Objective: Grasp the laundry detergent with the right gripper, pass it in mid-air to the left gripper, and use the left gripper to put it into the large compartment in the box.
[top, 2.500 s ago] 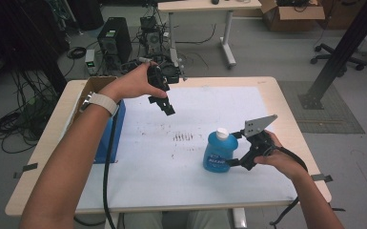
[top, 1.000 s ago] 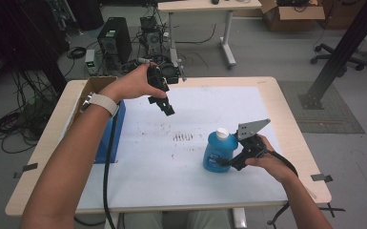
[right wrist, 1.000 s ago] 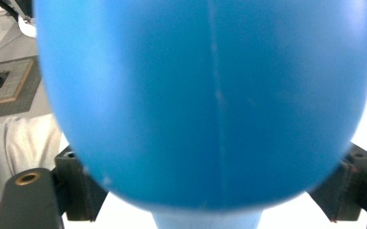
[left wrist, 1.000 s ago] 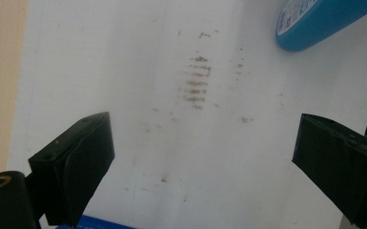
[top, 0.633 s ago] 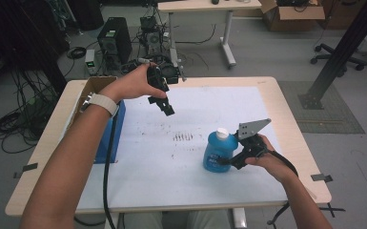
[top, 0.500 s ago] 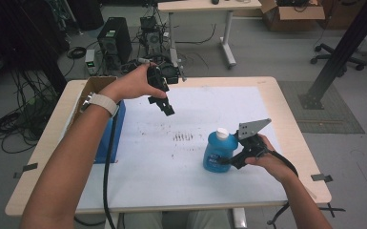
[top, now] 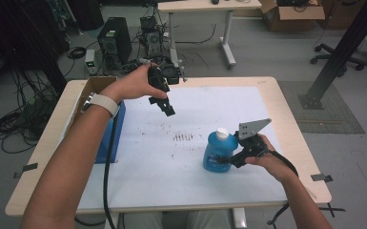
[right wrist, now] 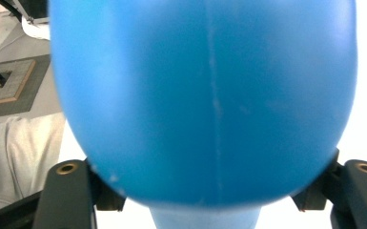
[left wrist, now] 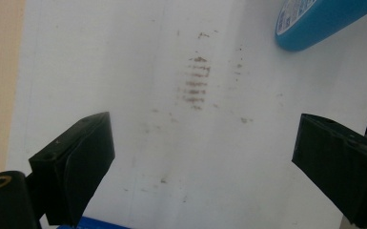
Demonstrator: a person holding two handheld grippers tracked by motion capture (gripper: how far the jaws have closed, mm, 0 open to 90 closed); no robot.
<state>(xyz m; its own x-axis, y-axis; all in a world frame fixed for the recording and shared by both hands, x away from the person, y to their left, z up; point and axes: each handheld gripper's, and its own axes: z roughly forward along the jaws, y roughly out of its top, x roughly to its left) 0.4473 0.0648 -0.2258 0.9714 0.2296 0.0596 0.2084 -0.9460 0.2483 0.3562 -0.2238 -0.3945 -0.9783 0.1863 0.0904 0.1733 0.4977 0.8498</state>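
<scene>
A blue bottle (top: 217,153) with a white cap stands upright on the white sheet, right of the middle. My right gripper (top: 229,160) reaches it from the right. Its jaws have just been closing, with the bottle's body (right wrist: 205,95) between them, and both pads now lie against its sides. My left gripper (top: 164,107) hangs above the back left of the sheet, pointing down. Its jaws stand wide open (left wrist: 202,176) with nothing between them. The bottle's base (left wrist: 324,19) shows at the top right of the left gripper view.
The white sheet (top: 171,176) covering the table carries a patch of brown smudges (top: 183,137). A blue box (top: 110,138) and an open cardboard box (top: 93,88) sit along the left side. Computers and cables crowd the floor behind the table.
Since the earliest frame my right gripper has edged in a little toward the bottle. The left hand and the bottle have stayed where they were.
</scene>
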